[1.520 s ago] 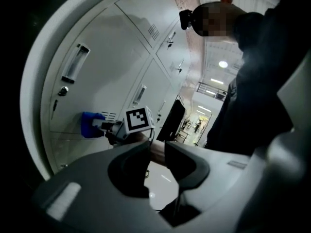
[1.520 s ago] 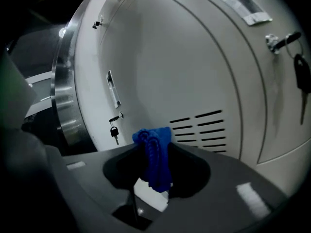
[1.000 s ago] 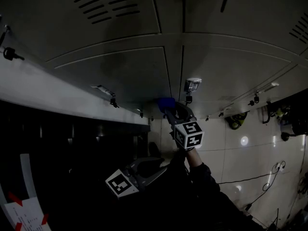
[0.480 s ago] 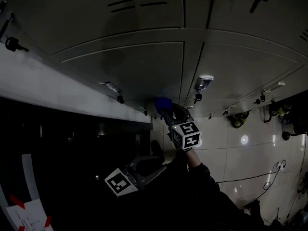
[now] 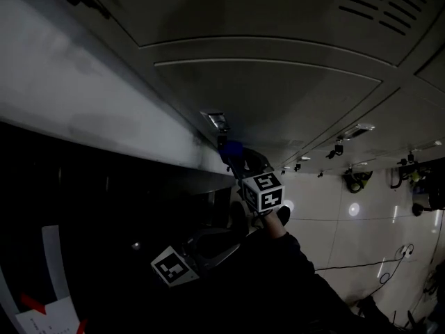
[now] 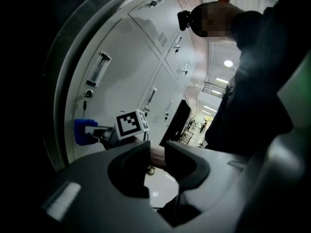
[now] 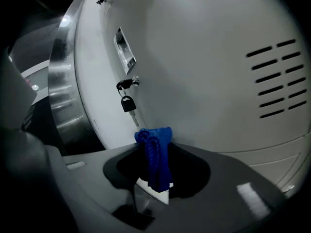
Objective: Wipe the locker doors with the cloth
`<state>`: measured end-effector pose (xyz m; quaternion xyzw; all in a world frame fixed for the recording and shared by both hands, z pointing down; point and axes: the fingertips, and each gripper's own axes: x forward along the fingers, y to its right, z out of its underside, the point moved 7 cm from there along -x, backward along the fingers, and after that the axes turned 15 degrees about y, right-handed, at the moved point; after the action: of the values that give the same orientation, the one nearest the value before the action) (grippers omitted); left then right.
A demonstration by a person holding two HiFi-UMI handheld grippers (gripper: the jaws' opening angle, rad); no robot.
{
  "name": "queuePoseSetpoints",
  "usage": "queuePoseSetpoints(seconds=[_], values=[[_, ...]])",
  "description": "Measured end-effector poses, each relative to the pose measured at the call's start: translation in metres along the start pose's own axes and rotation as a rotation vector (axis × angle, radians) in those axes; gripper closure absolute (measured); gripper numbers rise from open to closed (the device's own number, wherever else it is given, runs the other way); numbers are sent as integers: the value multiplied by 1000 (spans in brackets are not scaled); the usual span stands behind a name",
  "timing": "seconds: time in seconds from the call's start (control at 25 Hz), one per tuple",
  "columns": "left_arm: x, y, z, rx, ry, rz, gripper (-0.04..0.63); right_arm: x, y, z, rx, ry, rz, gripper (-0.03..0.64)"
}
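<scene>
Two grippers at a bank of grey lockers point(image 5: 292, 82).

Right gripper point(image 5: 235, 157): raised to the locker door point(image 7: 209, 52), jaws clenched on a bunched blue cloth point(image 7: 154, 154) with a white tag at its near end. Far end of the cloth against the door, or very nearly touching it, close to the latch edge.

Directly in the way above the cloth: a small black padlock point(image 7: 128, 103) hanging off the latch. Higher on the same edge, a recessed label holder point(image 7: 125, 47). Toward the door's opposite edge, well clear of the cloth, rows of vent slots point(image 7: 272, 76). Just past the latch edge, a shiny metal band point(image 7: 65, 96), with darkness beyond.

Left gripper point(image 6: 157, 152): held low, well apart from the door, released and grasping nothing, with only a thin slit between the jaws. Beyond that slit, a bare hand point(image 5: 274, 218) and the right gripper's marker cube point(image 6: 131, 124). Blocking the right of that view, dark clothing point(image 6: 262, 91).

Below the lockers, pale floor tiles point(image 5: 361, 221) with a thin cable point(image 5: 354, 259) across them. Lower left corner of the head view: white paper with red marks point(image 5: 38, 312).
</scene>
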<state>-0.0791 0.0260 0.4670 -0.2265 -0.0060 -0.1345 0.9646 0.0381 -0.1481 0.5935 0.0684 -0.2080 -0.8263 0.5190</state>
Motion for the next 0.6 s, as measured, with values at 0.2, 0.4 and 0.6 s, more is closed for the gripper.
queuePoseSetpoints(seconds=[0.2, 0.4, 0.6], values=[[-24, -22, -2, -15, -2, -35, 503, 35, -18, 16, 76, -21, -32, 485], [-30, -33, -4, -33, 0, -56, 503, 43, -13, 23, 269, -14, -52, 485], [-13, -30, -5, -30, 6, -37, 503, 35, -2, 20, 371, -24, -75, 485]])
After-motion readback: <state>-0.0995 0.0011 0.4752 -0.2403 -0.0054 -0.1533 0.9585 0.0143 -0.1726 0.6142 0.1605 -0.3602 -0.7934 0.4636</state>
